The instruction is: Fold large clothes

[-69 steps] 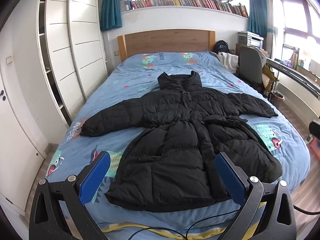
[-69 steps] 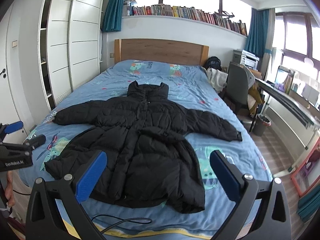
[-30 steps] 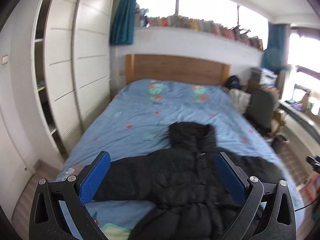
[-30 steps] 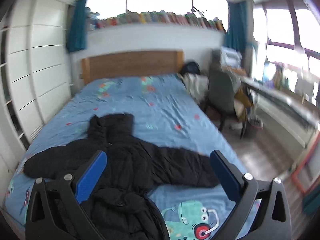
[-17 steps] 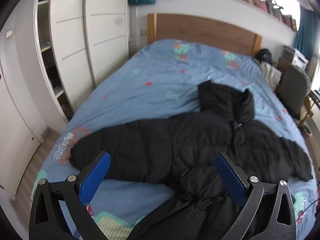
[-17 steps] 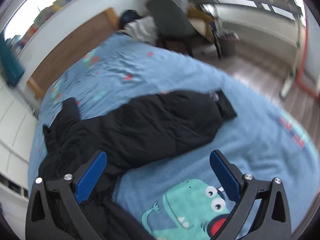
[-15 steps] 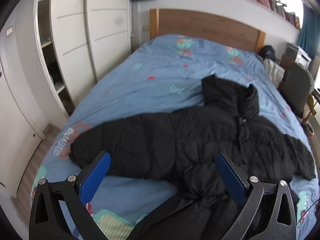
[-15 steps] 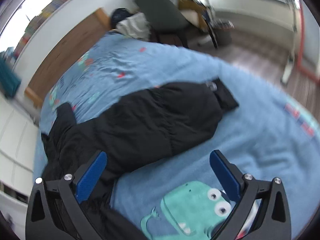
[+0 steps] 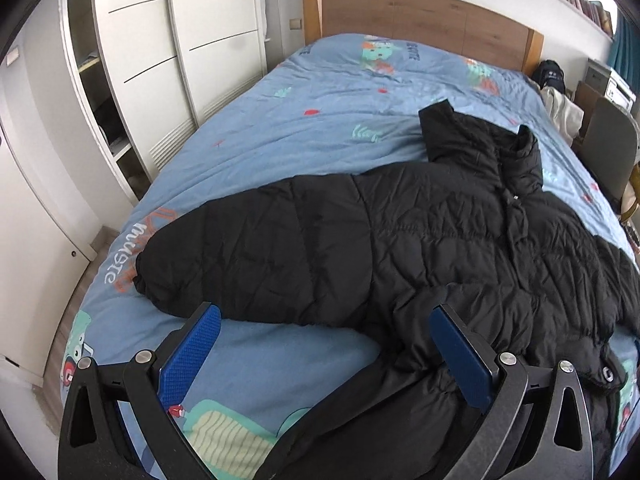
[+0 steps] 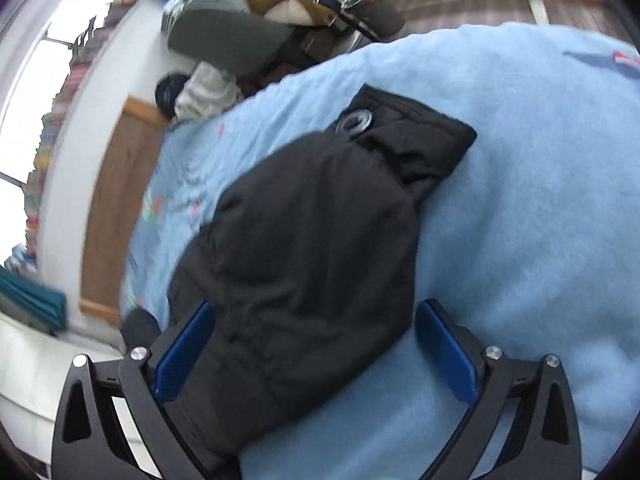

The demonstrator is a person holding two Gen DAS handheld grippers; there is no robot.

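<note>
Sleeves decide the coming move. A black puffer coat (image 9: 440, 240) lies front-up, spread flat on the blue bed cover (image 9: 320, 112), collar toward the wooden headboard (image 9: 420, 20), arms out to either side. The right gripper (image 10: 312, 344) hangs wide open and empty right over the right sleeve (image 10: 312, 232), whose long axis runs straight ahead between the pads to the snap cuff (image 10: 408, 136). The left gripper (image 9: 324, 348), equally wide open and empty, sits nearer the armpit; the left sleeve (image 9: 256, 252) runs crosswise, cuff off to its left. Nothing blocks either grasp. The grey chair (image 10: 228, 36) stands beyond the bed edge.
</note>
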